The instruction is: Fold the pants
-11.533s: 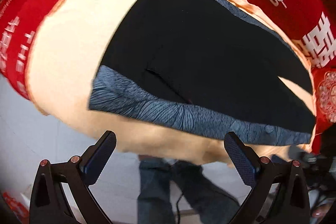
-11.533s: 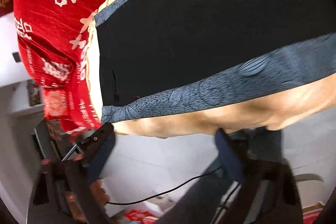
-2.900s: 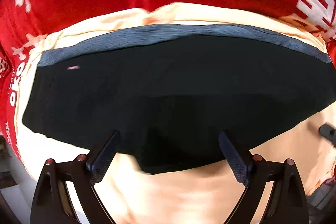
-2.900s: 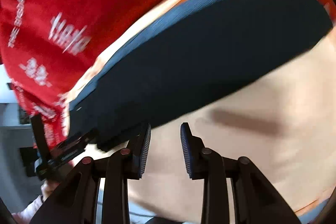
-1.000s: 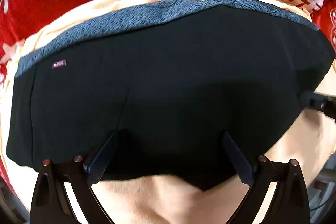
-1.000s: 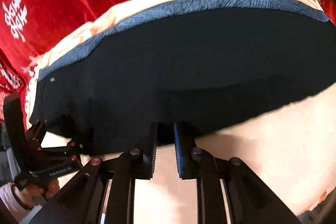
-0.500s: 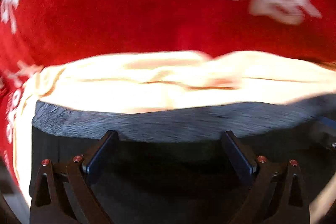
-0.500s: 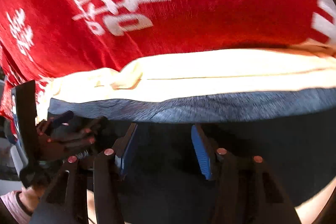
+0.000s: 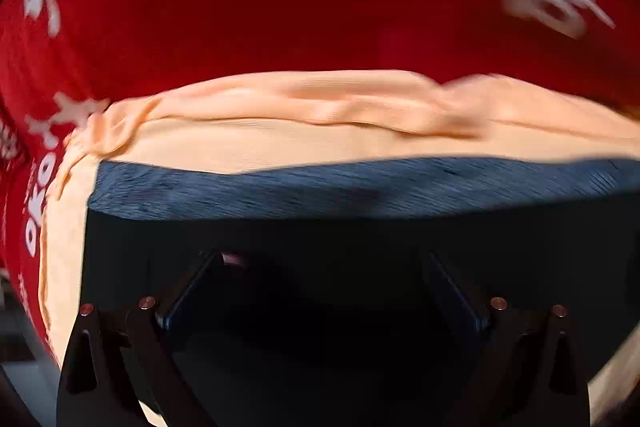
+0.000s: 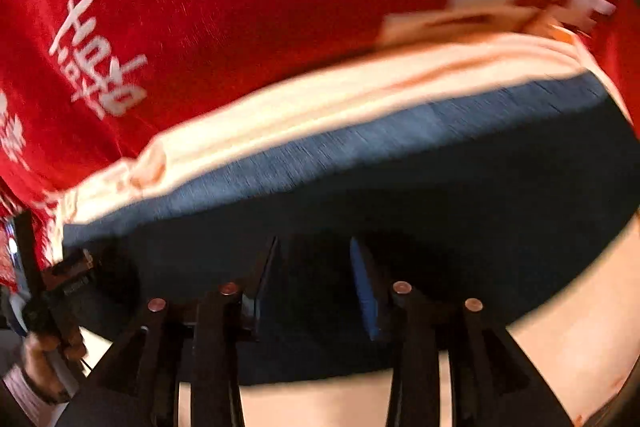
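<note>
Pants folded flat on peach sheet, red cloth seen behind, left gripper spread wide, right gripper parted, nothing clamped.

Right claw low over black pants, fingers parted, dark fabric between them; contact unclear. Grey-blue band along pants' far edge. Pants lie on peach cloth, red cloth with white lettering beyond. Left claw at pants' left end, hand gripping it. View motion-blurred.
</note>
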### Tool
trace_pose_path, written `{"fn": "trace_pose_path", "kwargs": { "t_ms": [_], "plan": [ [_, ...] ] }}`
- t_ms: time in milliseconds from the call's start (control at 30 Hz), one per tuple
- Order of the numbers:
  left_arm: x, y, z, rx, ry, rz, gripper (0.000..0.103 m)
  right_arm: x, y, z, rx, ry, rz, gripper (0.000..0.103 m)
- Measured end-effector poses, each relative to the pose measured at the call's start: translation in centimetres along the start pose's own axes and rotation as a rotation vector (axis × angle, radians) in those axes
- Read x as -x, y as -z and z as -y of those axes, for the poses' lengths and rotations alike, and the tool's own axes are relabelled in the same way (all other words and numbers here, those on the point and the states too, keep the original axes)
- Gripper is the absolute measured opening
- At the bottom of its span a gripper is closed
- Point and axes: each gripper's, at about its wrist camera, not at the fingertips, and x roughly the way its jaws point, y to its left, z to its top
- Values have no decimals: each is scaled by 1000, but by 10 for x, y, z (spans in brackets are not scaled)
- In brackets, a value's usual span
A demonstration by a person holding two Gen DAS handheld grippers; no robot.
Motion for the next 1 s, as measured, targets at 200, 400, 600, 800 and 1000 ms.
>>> {"fn": "trace_pose_path", "kwargs": {
  "t_ms": [200,400,600,800,1000],
  "plan": [
    [25,23,96,-99,110,5,100,14,28,22,39,84,6,40],
    [21,71,127,-124,143,-31,101,11,58,47,-164,-119,-52,40],
    [19,95,114,-65,182,-65,101,-3,57,64,-342,-257,-17,40],
    [26,111,123,-100,155,-50,101,-9,62,75,-417,-255,-26,7],
    [28,122,119,-116,157,-57,101,-11,83,86,-402,-235,-95,7]
  ]
}}
